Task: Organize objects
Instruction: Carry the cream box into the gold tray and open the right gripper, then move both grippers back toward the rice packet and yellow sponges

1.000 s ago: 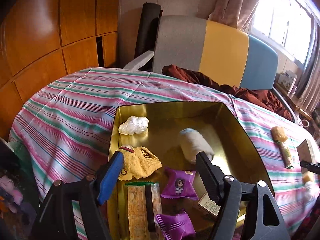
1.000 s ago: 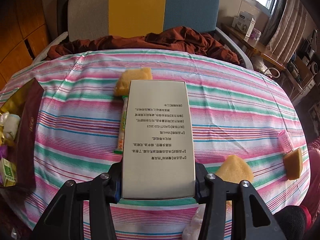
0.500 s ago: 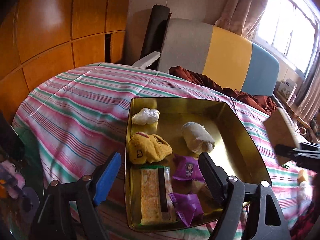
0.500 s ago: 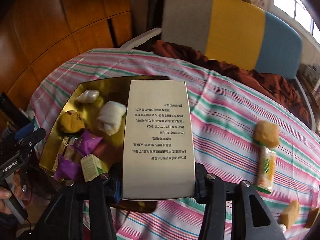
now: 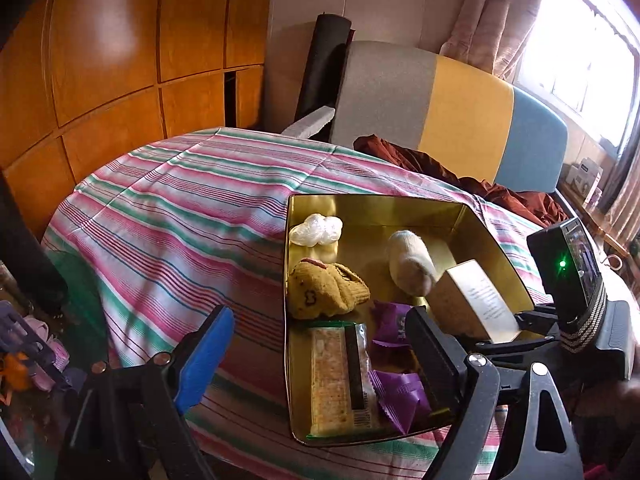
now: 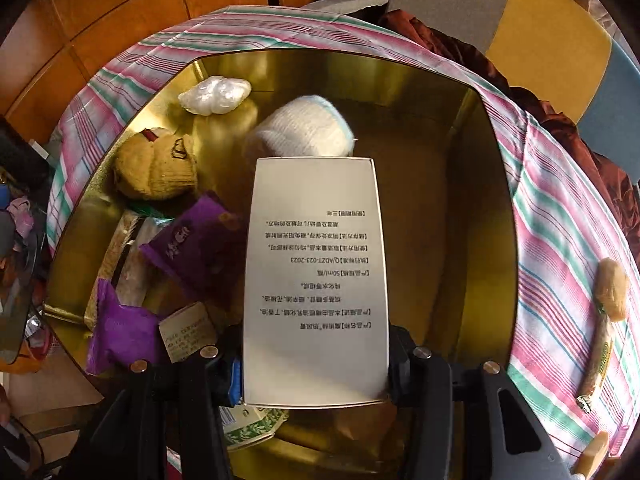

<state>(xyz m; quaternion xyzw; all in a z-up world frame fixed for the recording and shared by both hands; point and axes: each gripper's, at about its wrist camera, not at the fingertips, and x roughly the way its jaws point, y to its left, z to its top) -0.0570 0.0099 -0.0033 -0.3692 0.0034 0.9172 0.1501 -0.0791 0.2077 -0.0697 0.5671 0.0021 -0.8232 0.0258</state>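
Held over the gold tin (image 6: 480,184) – a pale printed carton (image 6: 316,280), clamped at its near end, tilted down. Inside the tin: white rolled sock (image 6: 300,128), yellow knit toy (image 6: 156,168), purple packets (image 6: 192,248), cracker pack (image 5: 340,372), crumpled plastic (image 6: 214,94).

Left matte black plastic two-finger gripper (image 5: 316,354) with one blue finger pad, silver round screw heads at its pivots, right matching black gripper (image 6: 316,364), green indicator light on its camera block
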